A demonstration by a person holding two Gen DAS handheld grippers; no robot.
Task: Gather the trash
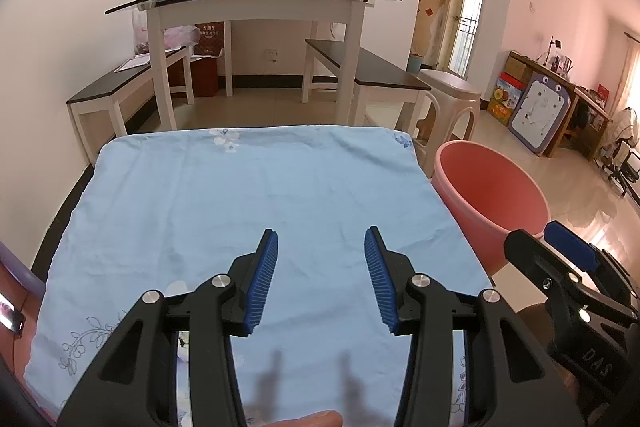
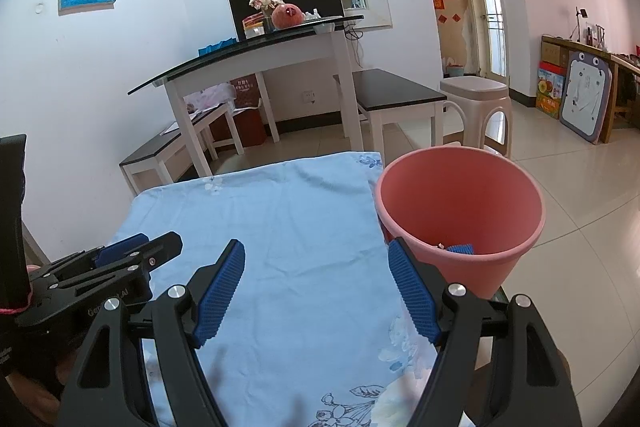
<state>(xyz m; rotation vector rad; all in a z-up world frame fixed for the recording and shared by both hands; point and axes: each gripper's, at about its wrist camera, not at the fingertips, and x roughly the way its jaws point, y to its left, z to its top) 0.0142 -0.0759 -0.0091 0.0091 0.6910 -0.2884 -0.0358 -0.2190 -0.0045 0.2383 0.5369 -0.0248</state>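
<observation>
While both claws hover over the bench draped in a pale blue floral cloth [image 1: 248,195], the left claw [image 1: 320,283] and right claw [image 2: 316,291] are spread apart, pinching nothing. Trash scraps [image 2: 456,247] lie at the bottom of the pink bucket [image 2: 460,195] just beside the bench's right edge.

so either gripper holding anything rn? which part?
Nothing held. The left gripper and right gripper both hang open over the blue cloth, nothing between their fingers. Some trash sits in the pink bin.
</observation>
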